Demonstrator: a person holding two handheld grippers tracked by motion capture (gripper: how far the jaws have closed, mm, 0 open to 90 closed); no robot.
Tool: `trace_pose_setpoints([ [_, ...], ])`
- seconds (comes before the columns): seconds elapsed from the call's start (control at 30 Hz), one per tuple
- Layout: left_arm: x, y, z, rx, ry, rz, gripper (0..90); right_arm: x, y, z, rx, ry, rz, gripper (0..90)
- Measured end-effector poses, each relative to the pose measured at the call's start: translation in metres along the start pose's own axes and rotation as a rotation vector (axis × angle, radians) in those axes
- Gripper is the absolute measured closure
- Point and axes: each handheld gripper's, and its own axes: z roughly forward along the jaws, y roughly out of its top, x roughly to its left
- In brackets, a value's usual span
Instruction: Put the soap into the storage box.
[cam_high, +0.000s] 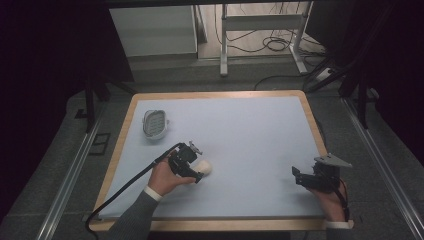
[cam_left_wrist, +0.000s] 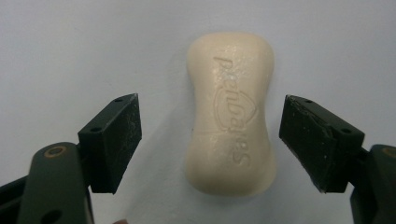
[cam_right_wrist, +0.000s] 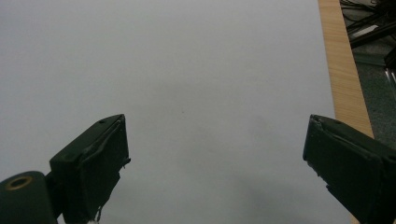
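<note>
My left tongs (cam_left_wrist: 210, 140) are spread wide around the cream soap bar (cam_left_wrist: 229, 112), one jaw on each side, neither touching it; the bar lies flat on the table (cam_high: 250, 130) near its middle. My right tongs (cam_right_wrist: 215, 168) sit spread over bare table by the right edge, well apart from the soap dish (cam_high: 154, 123)

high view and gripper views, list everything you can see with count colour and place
soap: 1, cream, on the mat between the left gripper's open jaws
soap dish: 1, white, far left of the mat
mat: 1, pale blue, covering the table
table: 1, light wood edge, centre
frame: 1, white, on the floor beyond the table
left gripper: 1, black, over the soap
right gripper: 1, black, jaws open over bare mat, near right
</note>
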Motion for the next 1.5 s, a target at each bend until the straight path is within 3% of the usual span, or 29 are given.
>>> trace_pose_setpoints([
  [0.1, -0.001, 0.001, 0.005, 0.004, -0.003, -0.004, 21.9, 0.000, 0.000, 0.000, 0.001, 0.000, 0.000, 6.7],
  [0.3, -0.006, 0.007, 0.010, 0.035, 0.009, 0.029, 24.9, 0.000, 0.000, 0.000, 0.000, -0.001, -0.002, 6.7],
  [0.47, -0.006, 0.007, 0.015, 0.057, 0.020, 0.025, 27.6, -0.002, -0.001, -0.001, 0.000, -0.002, 0.004, 6.7],
  [0.73, -0.005, 0.003, 0.020, 0.072, -0.003, 0.024, 38.1, -0.003, -0.001, -0.002, -0.001, -0.005, 0.006, 6.7],
  [0.87, -0.007, 0.003, 0.019, 0.056, -0.019, 0.023, 48.9, -0.004, -0.001, -0.003, -0.003, -0.009, 0.010, 6.7],
  [1.3, 0.003, 0.000, 0.016, 0.055, -0.051, 0.024, 49.5, -0.006, -0.001, -0.004, -0.008, -0.016, 0.016, 6.7],
  [1.5, 0.007, 0.000, 0.008, 0.016, -0.056, 0.008, 49.5, -0.006, -0.001, -0.004, -0.008, -0.018, 0.015, 6.7],
])
